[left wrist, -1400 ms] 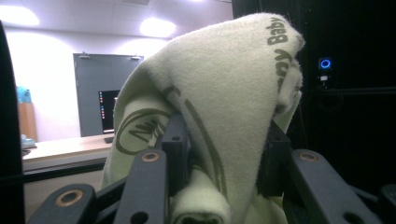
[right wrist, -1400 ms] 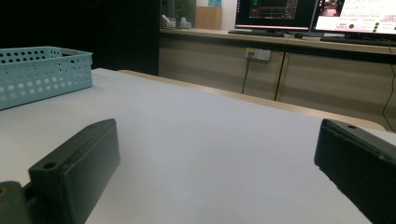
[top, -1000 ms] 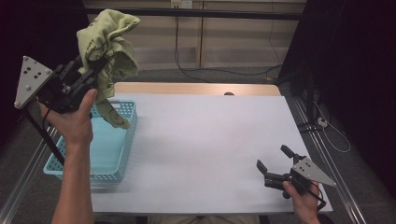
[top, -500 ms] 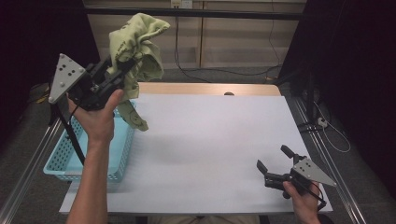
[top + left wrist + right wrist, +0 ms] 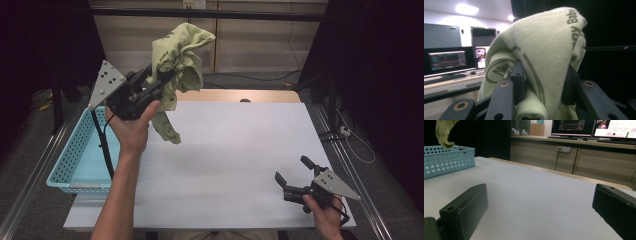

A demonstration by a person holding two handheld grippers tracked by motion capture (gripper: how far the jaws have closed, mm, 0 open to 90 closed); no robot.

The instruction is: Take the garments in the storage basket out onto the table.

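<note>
White sheeting covers the table (image 5: 235, 160), with a strip of bare wood at its far edge and dark surroundings and wall panelling beyond. At the table's left edge sits a light blue perforated basket (image 5: 75, 170), and every place below is given from that basket. Above its far right corner, well off the surface, the left gripper (image 5: 159, 82) is held up in the person's left hand (image 5: 131, 125), its grey three-cornered plate turned outward over the basket. Its jaws are clamped on a pale green towel (image 5: 179, 52) with dark printed lettering; in the left gripper view the cloth (image 5: 541, 60) bulges between the two black pads and folds over the top of them, with lit monitors on a desk behind. Most of the towel bunches above the gripper, and one tail hangs down just to the right of the basket's rim, clear of the white surface. Far to the right of the basket, at the near corner of the table, the right gripper (image 5: 292, 172) rests low over the sheeting in the person's right hand (image 5: 325, 212). Its jaws stand wide apart with nothing between them; the right gripper view looks across the bare sheet toward the basket (image 5: 447, 160), with the towel's tail (image 5: 445, 132) hanging above it.
</note>
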